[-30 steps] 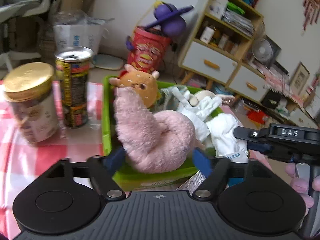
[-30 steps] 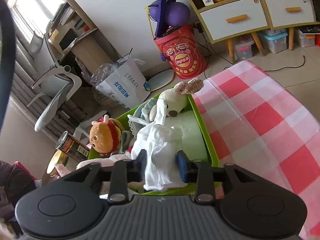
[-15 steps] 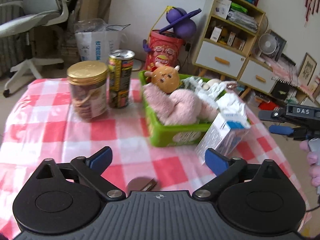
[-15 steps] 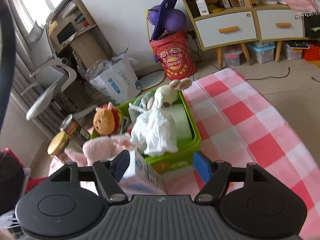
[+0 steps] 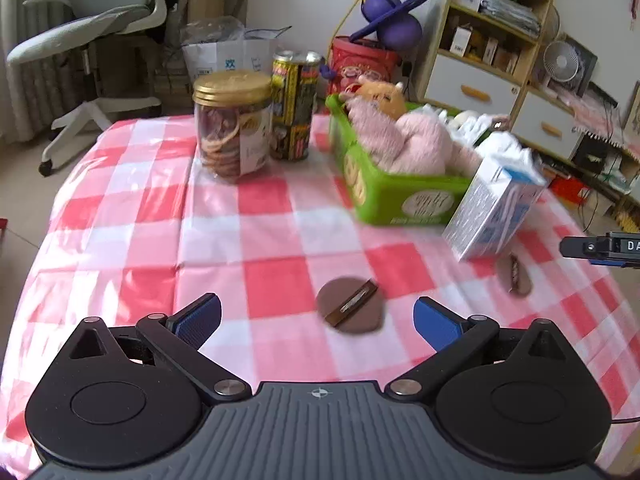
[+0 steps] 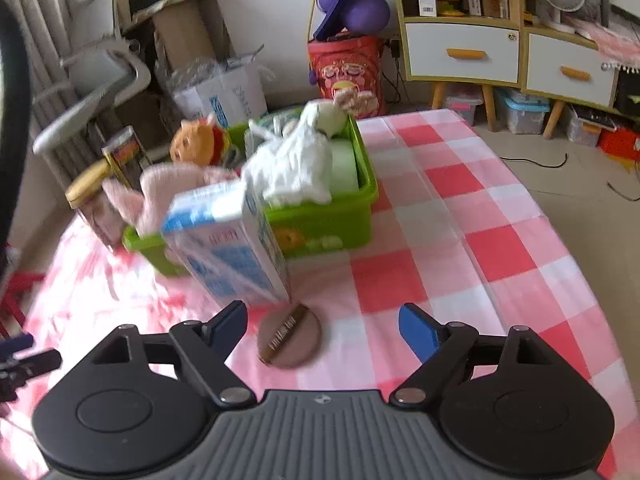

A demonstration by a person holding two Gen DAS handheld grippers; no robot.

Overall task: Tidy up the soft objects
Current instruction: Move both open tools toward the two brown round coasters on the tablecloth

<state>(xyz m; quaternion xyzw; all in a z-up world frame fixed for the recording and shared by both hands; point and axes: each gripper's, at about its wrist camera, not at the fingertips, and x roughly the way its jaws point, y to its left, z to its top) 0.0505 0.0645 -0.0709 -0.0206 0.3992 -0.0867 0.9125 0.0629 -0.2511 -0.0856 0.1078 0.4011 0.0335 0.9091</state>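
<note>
A green bin [image 5: 400,196] on the checked table holds a pink plush [image 5: 404,140], an orange plush [image 5: 380,96] and a white cloth [image 6: 296,164]. The bin [image 6: 320,224] also shows in the right wrist view. A brown powder puff [image 5: 350,306] lies on the cloth just ahead of my open, empty left gripper [image 5: 316,320]. A second brown puff [image 6: 289,336] lies between the open, empty fingers of my right gripper [image 6: 322,326]. A blue-white carton [image 6: 232,248] leans against the bin.
A gold-lidded cookie jar [image 5: 232,128] and a yellow can [image 5: 294,104] stand left of the bin. The carton [image 5: 496,208] sits at the bin's near right corner. The table edge [image 6: 560,216] drops off to the right. A chair and shelves stand beyond.
Both grippers let go of the pink plush and white cloth in the bin, opened wide and pulled back toward me. The two brown puffs came into view.
</note>
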